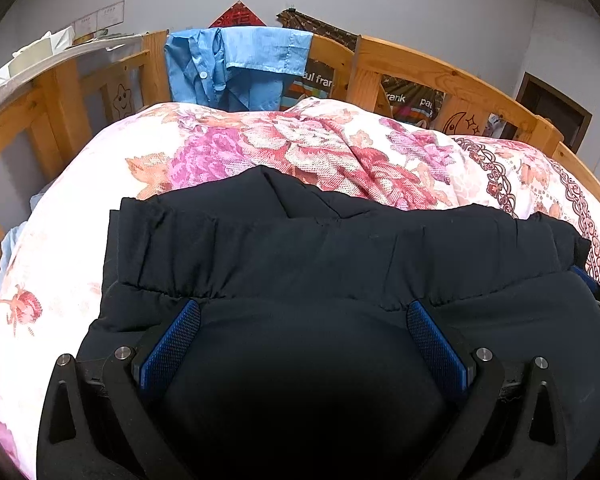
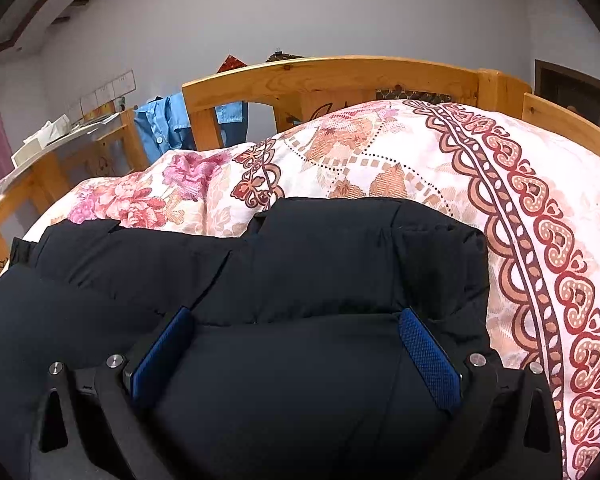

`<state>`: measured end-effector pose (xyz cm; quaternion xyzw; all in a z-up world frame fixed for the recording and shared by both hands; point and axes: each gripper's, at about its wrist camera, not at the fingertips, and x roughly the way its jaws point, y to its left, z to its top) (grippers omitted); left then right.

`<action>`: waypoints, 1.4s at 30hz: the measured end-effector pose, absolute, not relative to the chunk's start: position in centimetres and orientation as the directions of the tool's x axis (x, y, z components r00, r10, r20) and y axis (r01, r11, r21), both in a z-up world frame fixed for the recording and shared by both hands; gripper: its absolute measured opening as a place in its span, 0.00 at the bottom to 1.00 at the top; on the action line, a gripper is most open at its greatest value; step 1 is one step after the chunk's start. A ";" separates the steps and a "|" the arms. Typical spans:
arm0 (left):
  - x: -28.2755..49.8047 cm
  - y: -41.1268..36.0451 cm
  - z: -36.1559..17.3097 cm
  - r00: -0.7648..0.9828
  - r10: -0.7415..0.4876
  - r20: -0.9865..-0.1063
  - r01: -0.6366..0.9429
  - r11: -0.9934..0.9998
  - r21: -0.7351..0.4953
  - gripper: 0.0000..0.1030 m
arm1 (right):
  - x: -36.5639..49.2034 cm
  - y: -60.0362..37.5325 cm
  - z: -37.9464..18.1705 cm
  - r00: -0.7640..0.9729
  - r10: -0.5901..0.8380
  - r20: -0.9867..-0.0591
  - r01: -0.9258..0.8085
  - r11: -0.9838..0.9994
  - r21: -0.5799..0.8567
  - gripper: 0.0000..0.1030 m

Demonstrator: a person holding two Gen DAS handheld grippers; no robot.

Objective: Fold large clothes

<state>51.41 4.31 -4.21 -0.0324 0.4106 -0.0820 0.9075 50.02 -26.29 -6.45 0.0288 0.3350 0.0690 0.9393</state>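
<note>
A dark navy padded jacket (image 1: 300, 248) lies folded on a floral quilt (image 1: 292, 140) on the bed. My left gripper (image 1: 302, 316) is open, its blue pads (image 1: 172, 344) spread wide over the jacket's near puffy fold at the left part. The jacket also fills the right wrist view (image 2: 320, 260). My right gripper (image 2: 296, 320) is open too, its blue pads (image 2: 428, 356) wide apart over the jacket's right part. Fabric bulges between both pairs of fingers; whether the pads touch it I cannot tell.
A wooden bed rail (image 1: 420, 64) runs behind the quilt, with a blue shirt (image 1: 236, 68) hung over it. The quilt (image 2: 520, 200) has a patterned border at the right. A shelf with papers (image 1: 40, 56) stands at the far left. A dark doorway (image 1: 552, 108) is at the right.
</note>
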 end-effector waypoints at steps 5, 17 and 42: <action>51.5 4.2 -4.4 0.648 -0.174 -0.741 0.121 0.985 -0.125 0.99 | 50.1 -26.4 -6.5 0.765 0.152 -0.626 -0.112 0.988 0.104 1.00; 51.6 4.2 -4.6 0.650 -0.174 -0.740 0.121 0.985 -0.125 0.99 | 50.3 -26.6 -6.9 0.763 0.157 -0.628 -0.110 0.987 0.113 1.00; 49.2 5.0 -2.3 0.651 -0.168 -0.740 0.143 0.985 -0.098 0.99 | 47.0 -27.0 -4.4 0.782 0.145 -0.606 -0.148 0.988 0.045 1.00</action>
